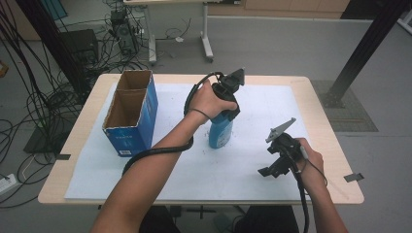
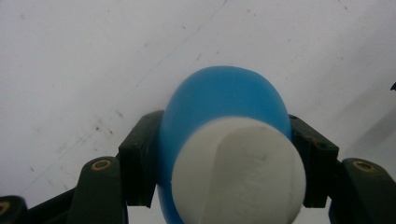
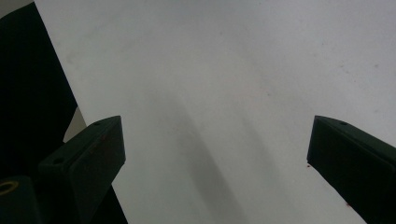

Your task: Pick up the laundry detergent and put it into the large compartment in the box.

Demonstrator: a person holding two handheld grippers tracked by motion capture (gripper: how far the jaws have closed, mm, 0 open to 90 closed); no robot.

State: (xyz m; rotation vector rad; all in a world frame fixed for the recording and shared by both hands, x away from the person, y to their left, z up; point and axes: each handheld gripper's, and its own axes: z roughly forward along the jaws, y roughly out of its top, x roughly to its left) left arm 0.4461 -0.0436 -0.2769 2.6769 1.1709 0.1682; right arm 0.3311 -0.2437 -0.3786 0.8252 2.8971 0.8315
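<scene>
A blue bottle [image 1: 220, 132] with a white cap [image 2: 239, 172] stands upright on the white sheet [image 1: 252, 107] in the middle of the table. My left gripper [image 1: 228, 104] comes down on it from above and is shut on its top. In the left gripper view both pads press the blue body just under the cap. My right gripper [image 1: 277, 162] hovers over the sheet at the front right, apart from the bottle. Its jaws stand wide open in the right gripper view, with only bare white sheet [image 3: 224, 93] between them.
An open blue cardboard box [image 1: 131, 111] stands at the left of the table, its top flaps open. The wooden table edge [image 1: 335, 145] runs along the right. Cables, a desk frame and a black post lie on the floor beyond the table.
</scene>
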